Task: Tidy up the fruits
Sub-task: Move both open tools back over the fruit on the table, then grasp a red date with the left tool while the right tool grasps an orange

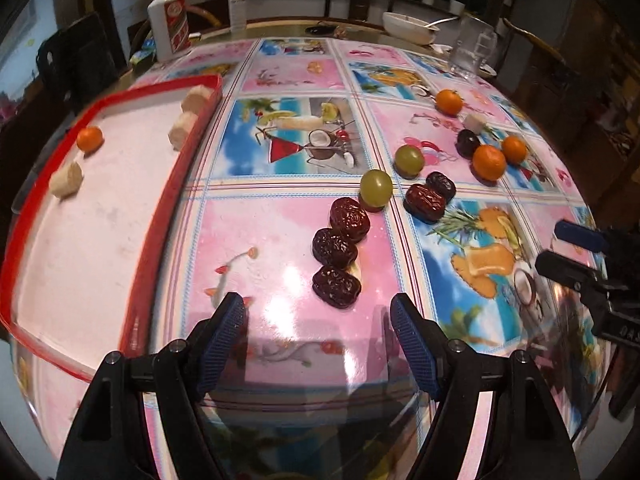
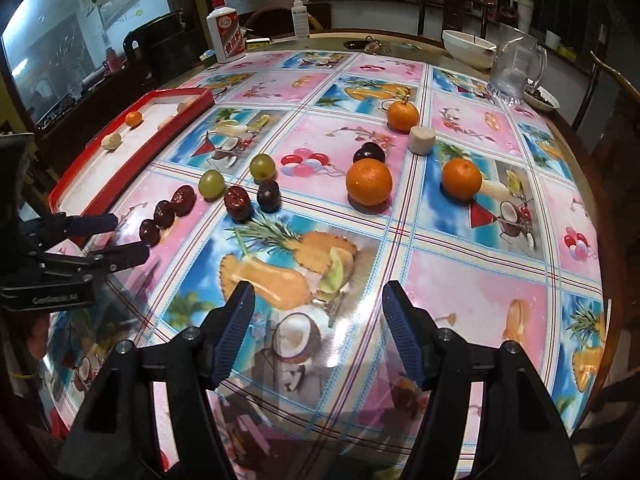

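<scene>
A red-rimmed tray at the table's left holds one orange and three pale fruit chunks. On the cloth lie three dark dates in a row, two green grapes, two more dates, a dark plum, three oranges and a white chunk. My left gripper is open just short of the nearest date. My right gripper is open over bare cloth, well short of the oranges.
A white bottle with a red label, a spray bottle, a white bowl and a glass mug stand along the table's far side. Wooden chairs ring the round table. The cloth between the tray and the dates is bare.
</scene>
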### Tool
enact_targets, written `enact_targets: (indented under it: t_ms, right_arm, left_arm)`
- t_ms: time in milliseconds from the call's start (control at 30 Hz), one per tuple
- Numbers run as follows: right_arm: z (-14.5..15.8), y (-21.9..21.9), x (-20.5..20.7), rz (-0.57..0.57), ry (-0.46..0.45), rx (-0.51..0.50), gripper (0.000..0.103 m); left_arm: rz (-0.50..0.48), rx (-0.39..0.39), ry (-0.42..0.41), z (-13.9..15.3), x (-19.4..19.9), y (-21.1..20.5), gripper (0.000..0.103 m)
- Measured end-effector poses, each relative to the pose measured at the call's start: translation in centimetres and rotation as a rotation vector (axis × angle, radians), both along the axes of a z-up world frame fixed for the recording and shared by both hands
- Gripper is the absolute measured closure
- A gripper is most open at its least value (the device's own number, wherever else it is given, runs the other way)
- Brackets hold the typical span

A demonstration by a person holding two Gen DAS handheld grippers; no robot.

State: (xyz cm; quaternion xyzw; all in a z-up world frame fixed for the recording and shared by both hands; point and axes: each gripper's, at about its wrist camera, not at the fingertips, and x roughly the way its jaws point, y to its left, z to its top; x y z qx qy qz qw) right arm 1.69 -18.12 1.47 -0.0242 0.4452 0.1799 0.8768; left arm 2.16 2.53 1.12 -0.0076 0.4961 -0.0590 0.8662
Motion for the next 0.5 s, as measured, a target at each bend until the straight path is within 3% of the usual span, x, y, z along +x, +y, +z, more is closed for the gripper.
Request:
enact_targets:
  t_ms: [100, 200, 267, 367, 500]
  right_arm:
    - [-0.3, -0.3, 0.5, 0.001, 0.000, 0.011, 0.036]
    - [-0.5, -0.9, 1.5, -0.015, 0.017, 0.037, 0.036]
    - [-0.6, -1.3, 2.2, -0.028, 0.021, 0.047, 0.036]
    - [-0.4, -1.7, 3.4, -0.042, 0.013, 0.060, 0.036]
    - [-0.1, -1.7, 5.4, -0.050, -0.006, 0.094, 0.036]
  left_arm:
    - [0.028, -0.016, -0.003, -0.2, 0.1, 0.0, 0.031]
    - [0.041, -0.024, -0.009, -0.3, 0.2, -0.2, 0.049]
    - [0.043, -0.013, -0.020, -0.4, 0.1, -0.4, 0.066]
    - [0.062, 0.022, -0.029, -0.4, 0.0, -0.6, 0.079]
    - [0.069, 0.024, -0.038, -0.4, -0.2, -0.8, 0.079]
